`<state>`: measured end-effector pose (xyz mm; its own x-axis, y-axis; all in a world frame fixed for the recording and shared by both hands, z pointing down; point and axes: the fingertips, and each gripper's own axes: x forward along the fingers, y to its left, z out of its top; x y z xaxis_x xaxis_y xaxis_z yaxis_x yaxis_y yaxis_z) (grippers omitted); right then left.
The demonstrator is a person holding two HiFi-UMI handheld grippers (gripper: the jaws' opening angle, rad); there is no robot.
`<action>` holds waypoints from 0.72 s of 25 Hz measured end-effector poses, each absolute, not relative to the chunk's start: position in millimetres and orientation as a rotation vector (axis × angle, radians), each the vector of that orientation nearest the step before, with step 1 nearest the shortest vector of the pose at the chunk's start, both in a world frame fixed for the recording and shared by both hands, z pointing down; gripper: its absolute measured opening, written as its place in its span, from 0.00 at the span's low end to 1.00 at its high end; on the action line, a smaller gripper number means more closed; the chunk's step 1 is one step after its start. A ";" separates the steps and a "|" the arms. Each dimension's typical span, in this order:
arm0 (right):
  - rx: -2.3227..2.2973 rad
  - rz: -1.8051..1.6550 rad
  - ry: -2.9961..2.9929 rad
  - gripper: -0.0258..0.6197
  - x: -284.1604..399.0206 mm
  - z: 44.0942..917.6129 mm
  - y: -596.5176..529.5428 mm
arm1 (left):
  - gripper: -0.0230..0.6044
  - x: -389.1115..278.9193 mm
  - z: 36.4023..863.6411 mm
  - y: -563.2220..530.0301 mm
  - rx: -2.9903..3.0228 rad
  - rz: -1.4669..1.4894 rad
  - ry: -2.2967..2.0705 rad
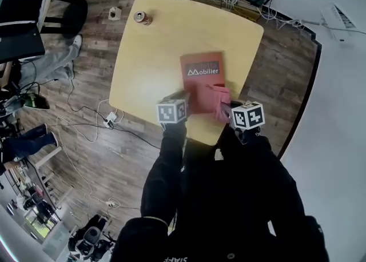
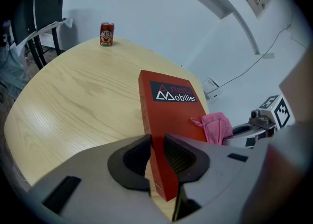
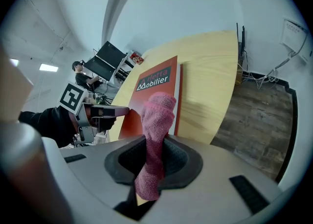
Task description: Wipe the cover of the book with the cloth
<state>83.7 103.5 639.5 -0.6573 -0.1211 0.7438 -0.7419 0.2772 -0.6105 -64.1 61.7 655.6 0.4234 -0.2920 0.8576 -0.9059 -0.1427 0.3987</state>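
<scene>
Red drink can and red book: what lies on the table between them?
Nothing: the light wooden table between the red drink can and the thick red book is bare, as the head view shows.

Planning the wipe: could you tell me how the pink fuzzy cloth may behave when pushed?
The pink fuzzy cloth bunches limply in the right gripper, so probably floppy and light. Its nap will likely drag rather than slide on the red hardcover book clamped by the left gripper.
</scene>
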 end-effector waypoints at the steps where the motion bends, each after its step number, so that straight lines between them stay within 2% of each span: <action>1: 0.778 1.394 -1.982 0.16 86.7 637.1 103.2 | 0.21 -64.4 655.9 61.9 1.674 0.770 -1.066; 4: 0.787 1.373 -2.020 0.16 91.0 621.4 98.7 | 0.21 -68.0 654.9 65.5 1.689 0.804 -1.088; 6: 0.797 1.354 -2.063 0.16 92.6 605.6 91.5 | 0.30 -68.7 647.7 66.0 1.700 0.807 -1.105; 7: 0.804 1.343 -2.087 0.16 93.9 597.0 86.6 | 0.31 -67.6 642.4 64.2 1.708 0.795 -1.119; 15: 0.835 1.130 -2.330 0.16 86.1 508.2 57.7 | 0.31 -54.6 558.3 50.2 1.845 0.636 -1.323; 18: 0.840 1.023 -2.414 0.16 76.1 469.1 49.8 | 0.22 -45.5 516.7 47.8 1.919 0.586 -1.388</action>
<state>76.1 49.8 469.1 -0.7462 -0.3746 0.5504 -0.6560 0.5548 -0.5117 -45.5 47.8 516.7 0.3273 -0.6341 0.7005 -0.9443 -0.1926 0.2669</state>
